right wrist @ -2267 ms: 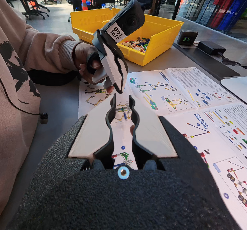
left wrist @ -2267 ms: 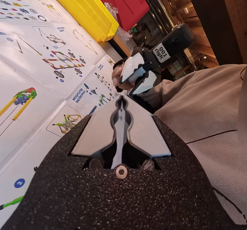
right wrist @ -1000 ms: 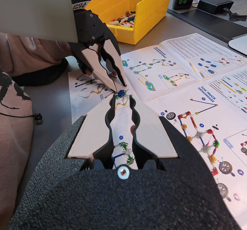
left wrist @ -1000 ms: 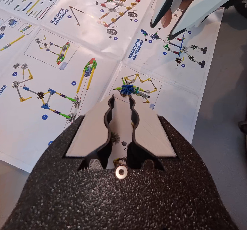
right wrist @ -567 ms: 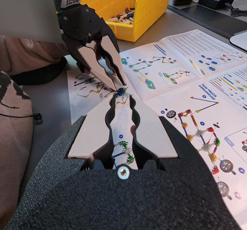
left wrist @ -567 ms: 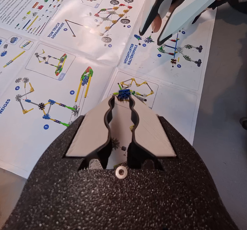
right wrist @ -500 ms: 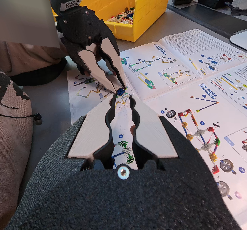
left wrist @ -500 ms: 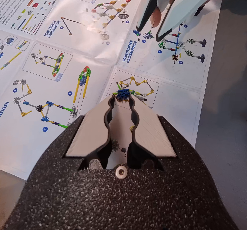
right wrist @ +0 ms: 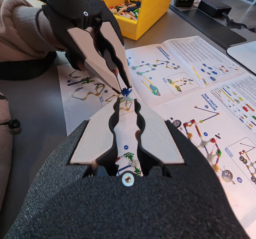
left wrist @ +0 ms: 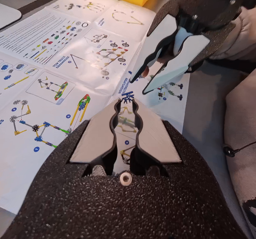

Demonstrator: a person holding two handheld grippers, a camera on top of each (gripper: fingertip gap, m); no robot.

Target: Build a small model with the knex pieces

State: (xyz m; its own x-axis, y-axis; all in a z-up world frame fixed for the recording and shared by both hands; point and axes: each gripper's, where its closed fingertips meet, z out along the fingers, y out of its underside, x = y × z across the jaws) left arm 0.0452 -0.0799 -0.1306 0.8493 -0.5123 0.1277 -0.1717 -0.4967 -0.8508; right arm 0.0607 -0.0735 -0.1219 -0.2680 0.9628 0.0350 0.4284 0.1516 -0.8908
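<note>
Your left gripper (right wrist: 124, 90) pinches the blue snowflake connector (right wrist: 126, 91) at its fingertips just above the instruction sheet (right wrist: 180, 107), while your right gripper (right wrist: 126, 102), spread and empty, hovers near it.

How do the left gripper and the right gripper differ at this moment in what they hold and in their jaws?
The left gripper pinches a small blue connector piece at its fingertips; the right gripper holds nothing. The left gripper's jaws are nearly together on the piece, while the right gripper's jaws stand apart. Both point down at the instruction sheet, with the same white fingers and black bodies.
</note>
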